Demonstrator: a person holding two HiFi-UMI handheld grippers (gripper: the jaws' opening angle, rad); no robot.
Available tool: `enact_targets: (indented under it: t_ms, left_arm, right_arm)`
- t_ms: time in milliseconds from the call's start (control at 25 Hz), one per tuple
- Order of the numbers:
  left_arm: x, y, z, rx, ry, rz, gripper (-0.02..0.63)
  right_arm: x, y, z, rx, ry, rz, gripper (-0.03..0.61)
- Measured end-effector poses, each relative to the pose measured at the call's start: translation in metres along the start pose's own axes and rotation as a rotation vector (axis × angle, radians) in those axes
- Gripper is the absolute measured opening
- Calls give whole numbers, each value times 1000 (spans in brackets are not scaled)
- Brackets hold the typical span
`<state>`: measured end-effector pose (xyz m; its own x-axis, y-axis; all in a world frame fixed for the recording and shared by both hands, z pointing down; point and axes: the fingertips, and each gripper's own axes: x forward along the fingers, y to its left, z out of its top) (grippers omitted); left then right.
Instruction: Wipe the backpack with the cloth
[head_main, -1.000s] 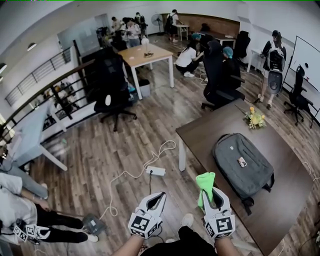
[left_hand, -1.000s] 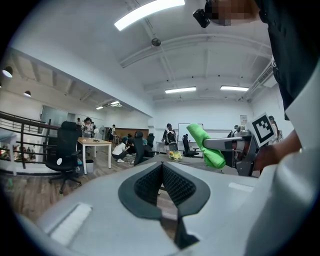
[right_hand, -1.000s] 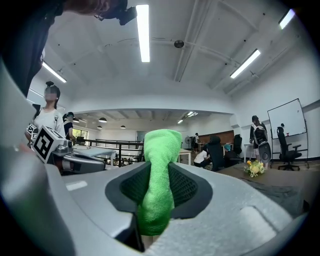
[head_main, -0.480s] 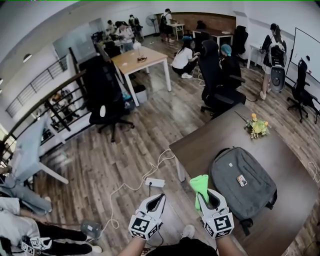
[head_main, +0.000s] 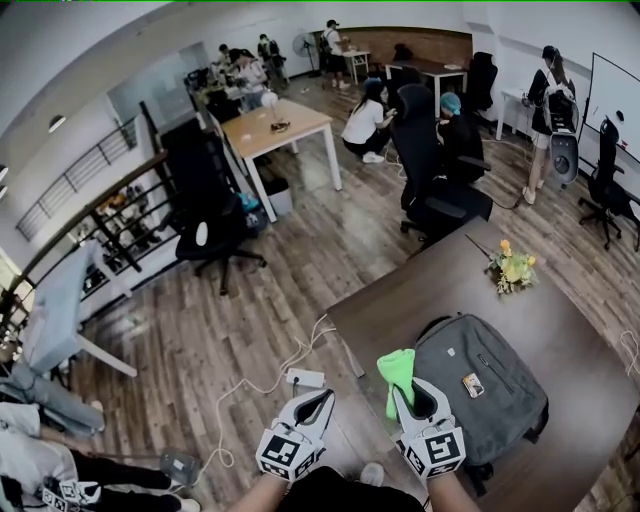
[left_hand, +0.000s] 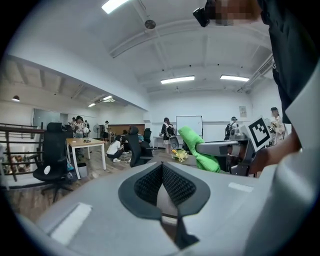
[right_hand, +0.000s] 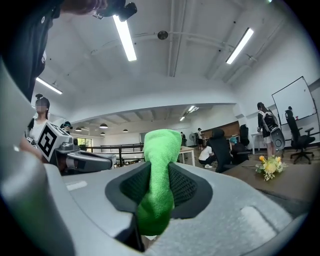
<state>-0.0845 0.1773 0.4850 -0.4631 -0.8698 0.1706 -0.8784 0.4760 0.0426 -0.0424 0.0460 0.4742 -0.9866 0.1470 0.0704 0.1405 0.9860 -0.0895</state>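
Observation:
A grey backpack (head_main: 478, 385) lies flat on the dark brown table (head_main: 430, 285) at the right of the head view. My right gripper (head_main: 410, 395) is shut on a green cloth (head_main: 397, 370), which sticks up between its jaws (right_hand: 159, 170). It hovers over the table's near edge, just left of the backpack. My left gripper (head_main: 314, 401) is shut with nothing in it (left_hand: 161, 181) and hangs over the wooden floor left of the table. The green cloth (left_hand: 197, 148) also shows at the right of the left gripper view.
A small bunch of yellow flowers (head_main: 511, 268) lies on the table beyond the backpack. A white power strip (head_main: 305, 379) and its cable trail on the floor by the table's left corner. Black office chairs (head_main: 430, 190) stand behind the table. Several people are farther off.
The backpack and table have shifted left and nearer in the head view, so I have come closer. Both grippers keep their pose; the cloth stays held.

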Motion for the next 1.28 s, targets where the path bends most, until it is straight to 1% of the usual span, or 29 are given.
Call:
enact_targets:
  t_ms: [120, 280, 440, 520, 640, 720, 840, 1080, 1280]
  left_arm:
    - [17, -6, 3, 1, 7, -20, 18]
    - [38, -9, 13, 24, 0, -76, 18]
    - [63, -20, 16, 66, -4, -127, 18]
    - [80, -24, 13, 76, -4, -170, 18]
    - [110, -17, 10, 63, 8, -221, 18]
    - [135, -12, 12, 56, 11, -269, 18]
    - [172, -9, 25, 56, 11, -355, 18]
    - [240, -14, 28, 70, 2, -530, 18]
    - [284, -27, 34, 77, 9, -669, 18]
  right_arm:
    - [-2, -19, 0, 12, -7, -26, 107]
    - [3, -34, 7, 30, -38, -70, 107]
    - [5, -55, 3, 33, -47, -100, 107]
    - [6, -70, -2, 33, -40, -134, 107]
    - [15, -90, -3, 43, -35, -194, 107]
    - [23, -105, 0, 50, -32, -244, 107]
    - [34, -126, 9, 27, -25, -308, 107]
    - [30, -169, 14, 5, -6, -457, 107]
    - [15, -198, 6, 48, 17, -610, 107]
